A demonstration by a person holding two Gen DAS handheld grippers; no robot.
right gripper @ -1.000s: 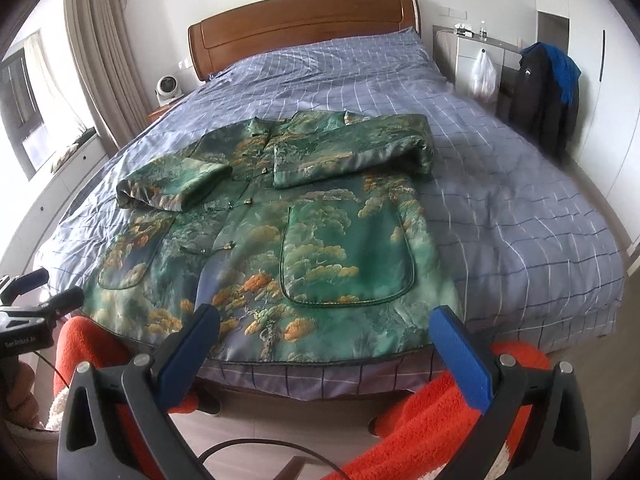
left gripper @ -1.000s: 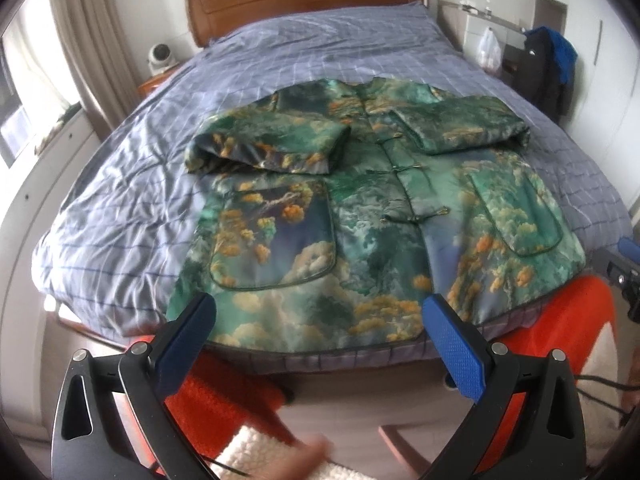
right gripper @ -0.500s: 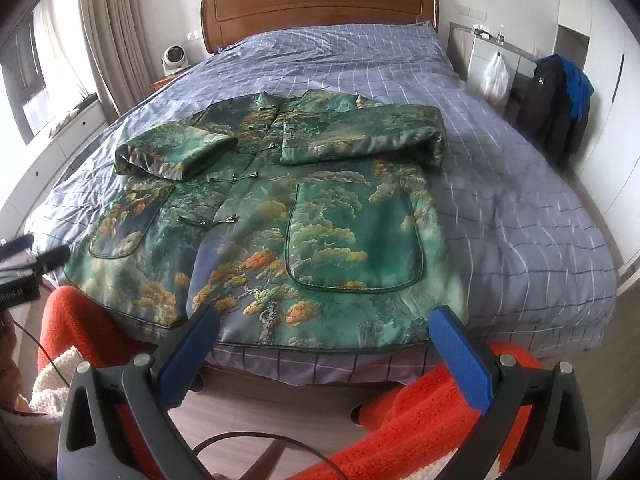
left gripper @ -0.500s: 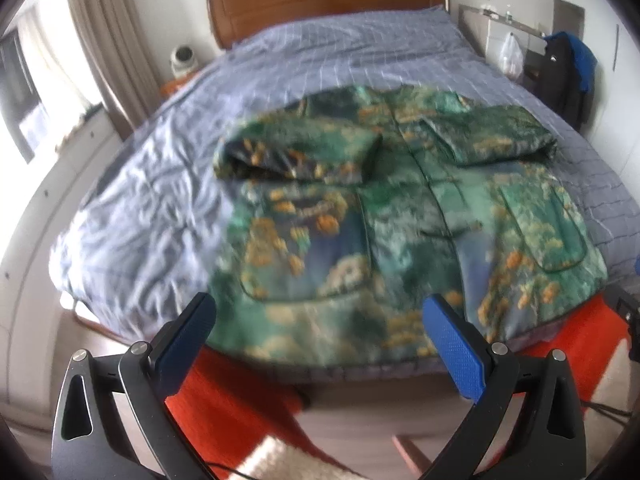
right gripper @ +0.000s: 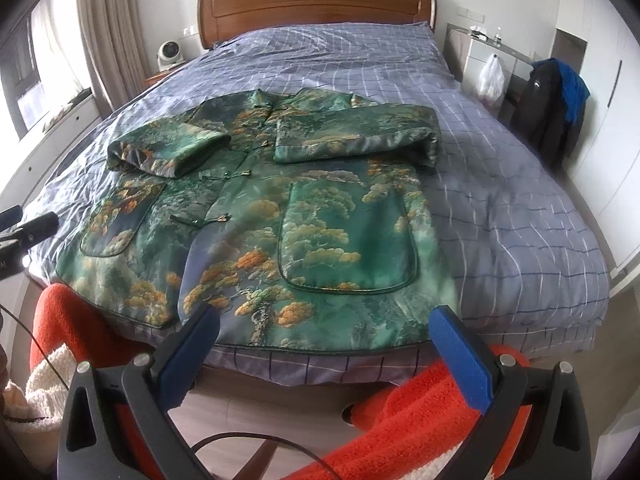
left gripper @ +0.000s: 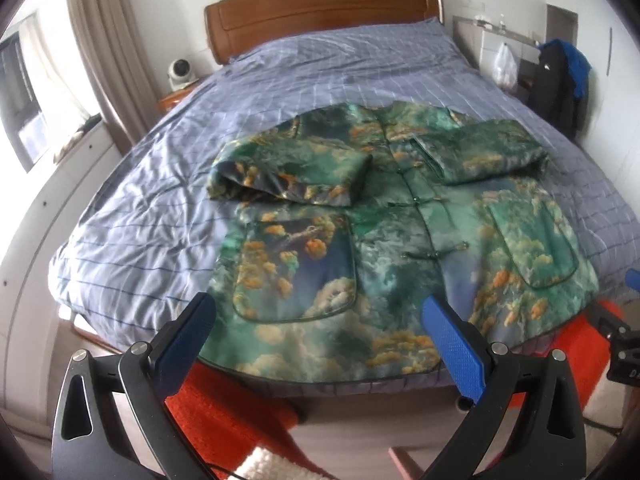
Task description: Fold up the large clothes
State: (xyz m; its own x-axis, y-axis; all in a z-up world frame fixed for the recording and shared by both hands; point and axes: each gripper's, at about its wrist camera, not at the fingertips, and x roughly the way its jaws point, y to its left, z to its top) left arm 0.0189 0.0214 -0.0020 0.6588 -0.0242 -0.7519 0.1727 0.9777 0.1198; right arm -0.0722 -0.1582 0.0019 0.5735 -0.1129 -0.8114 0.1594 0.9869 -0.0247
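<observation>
Green satin jacket with orange-and-cream cloud/tree print (left gripper: 384, 248) (right gripper: 256, 216) lies face up, flat, on the near half of the bed, hem at the foot edge and just overhanging it. Both sleeves folded in across the chest: one sleeve (left gripper: 288, 176) (right gripper: 168, 152) bunched into a short thick roll, the other sleeve (left gripper: 484, 152) (right gripper: 356, 132) lying longer and flatter. They don't touch; the buttoned front placket with knot fasteners (left gripper: 424, 216) runs between them. Two big rounded patch pockets with dark piping on the lower front, one each side (left gripper: 296, 268) (right gripper: 348, 240).

Underneath: blue-grey checked bed cover (left gripper: 140, 220) (right gripper: 500, 208), wrinkled toward the window side. Brown wooden headboard (left gripper: 320, 12) (right gripper: 316, 4) at the far end.

Left gripper (left gripper: 318, 316), black frame with blue pads: fingers spread wide, nothing between them, held over the hem at the foot of the bed, not touching cloth as far as the fisheye lets me judge. Right gripper (right gripper: 330, 330), same build: fingers spread wide too, empty, over the hem below the pocket.

Orange fleece fabric (left gripper: 224, 396) (right gripper: 420, 420) sits below both grippers, near the floor. Small white round fan (left gripper: 180, 72) (right gripper: 170, 54) on the nightstand by the beige curtain (left gripper: 108, 52). Dark jacket with blue cloth over it (left gripper: 564, 76) (right gripper: 556, 100) hangs at the far side wall, white plastic bag (right gripper: 491, 76) next to it.
</observation>
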